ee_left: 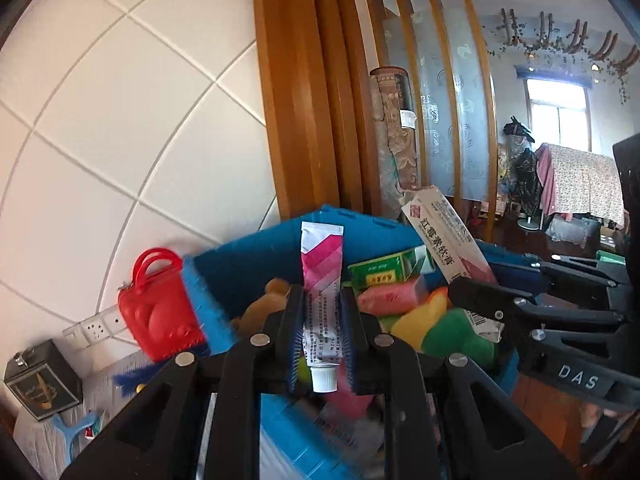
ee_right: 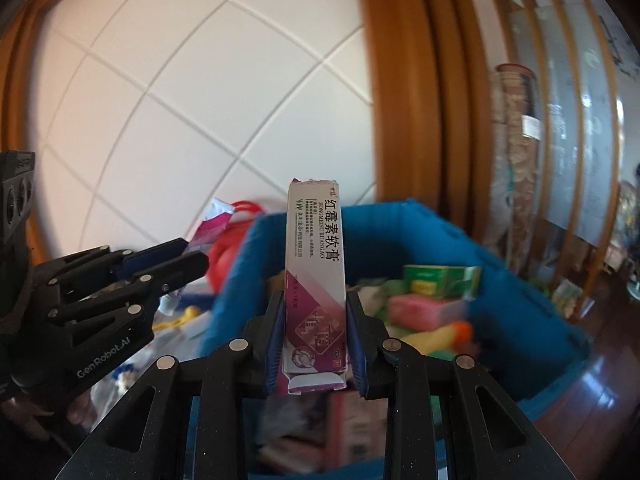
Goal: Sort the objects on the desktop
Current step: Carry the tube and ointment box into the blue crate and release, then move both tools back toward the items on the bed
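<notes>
My left gripper point(ee_left: 320, 320) is shut on a pink-and-white ointment tube point(ee_left: 322, 280), which stands upright with its white cap at the bottom. My right gripper point(ee_right: 314, 328) is shut on a white and purple ointment carton point(ee_right: 314, 264), held upright. Both hang over a blue storage bin point(ee_left: 248, 256) point(ee_right: 520, 296) that holds a green box point(ee_left: 380, 272), a pink block point(ee_left: 392, 300), and yellow and green soft toys point(ee_left: 440, 328). In the left wrist view the right gripper point(ee_left: 476, 292) with its carton point(ee_left: 444, 236) comes in from the right. In the right wrist view the left gripper point(ee_right: 188, 258) shows at the left.
A red toy handbag point(ee_left: 160, 312) leans on the bin's left side. A small dark box point(ee_left: 42, 380) and a blue item point(ee_left: 74, 432) lie on the cloth-covered surface at lower left. A tiled wall with a socket point(ee_left: 96, 328) and a wooden door frame point(ee_left: 304, 92) stand behind.
</notes>
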Demonstrator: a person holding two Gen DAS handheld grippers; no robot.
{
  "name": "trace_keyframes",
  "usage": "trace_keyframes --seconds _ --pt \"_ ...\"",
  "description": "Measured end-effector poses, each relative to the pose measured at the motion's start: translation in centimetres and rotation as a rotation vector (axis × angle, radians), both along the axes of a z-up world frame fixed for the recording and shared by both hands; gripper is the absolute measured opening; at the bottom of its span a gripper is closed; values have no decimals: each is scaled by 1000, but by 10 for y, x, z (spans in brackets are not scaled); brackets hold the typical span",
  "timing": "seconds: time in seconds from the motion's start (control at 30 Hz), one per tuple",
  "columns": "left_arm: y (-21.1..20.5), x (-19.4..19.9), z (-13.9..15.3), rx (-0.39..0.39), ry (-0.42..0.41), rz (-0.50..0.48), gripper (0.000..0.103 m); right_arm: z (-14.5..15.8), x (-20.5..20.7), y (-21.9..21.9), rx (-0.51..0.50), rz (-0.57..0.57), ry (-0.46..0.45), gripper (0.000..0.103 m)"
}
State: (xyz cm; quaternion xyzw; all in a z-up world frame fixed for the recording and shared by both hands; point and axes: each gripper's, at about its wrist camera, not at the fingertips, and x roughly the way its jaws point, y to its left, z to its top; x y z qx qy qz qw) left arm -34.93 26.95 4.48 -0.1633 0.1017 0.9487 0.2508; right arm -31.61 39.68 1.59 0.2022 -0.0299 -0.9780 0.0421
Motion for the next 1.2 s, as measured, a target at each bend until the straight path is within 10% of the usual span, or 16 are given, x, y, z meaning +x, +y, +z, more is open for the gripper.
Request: trace_keyframes --seconds 0.27,0.33,0.43,1.2 --pt "51 -11 12 -50 -6 111 18 0 -19 57 -20 -18 -21 28" --pt "57 -19 13 -56 -19 161 32 0 -27 64 -22 -39 -24 33" --pt "64 -22 15 -92 16 307 82 1 -37 74 -23 -80 -33 101" --pt "22 19 22 -55 83 496 87 0 8 60 -47 41 39 101"
